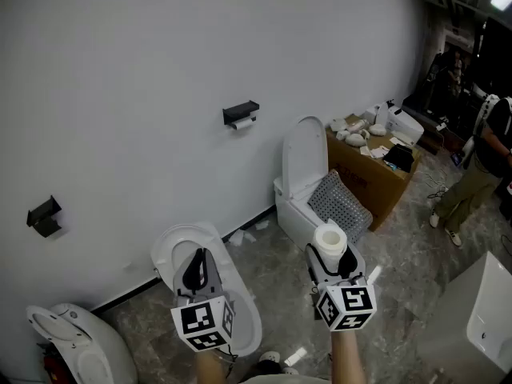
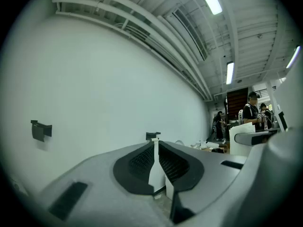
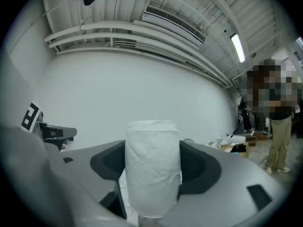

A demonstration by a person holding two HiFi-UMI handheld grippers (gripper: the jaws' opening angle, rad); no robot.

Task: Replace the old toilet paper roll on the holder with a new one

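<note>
A black holder (image 1: 240, 112) hangs on the white wall with the old, thin roll (image 1: 243, 123) under it; the left gripper view shows the holder (image 2: 152, 135) small and far off. My right gripper (image 1: 329, 252) is shut on a new white toilet paper roll (image 1: 330, 238), held upright and level. In the right gripper view the roll (image 3: 152, 169) fills the gap between both jaws of that gripper (image 3: 152, 151). My left gripper (image 1: 198, 256) is shut and holds nothing, its pads meeting (image 2: 155, 148). Both grippers are well short of the wall.
A second black holder (image 1: 44, 214) is on the wall at left. Toilets stand below: one under my left gripper (image 1: 240, 310), one at the wall (image 1: 302, 184), one at bottom left (image 1: 68, 338). A cardboard box (image 1: 376, 174) with clutter and a person (image 1: 480, 162) are at right.
</note>
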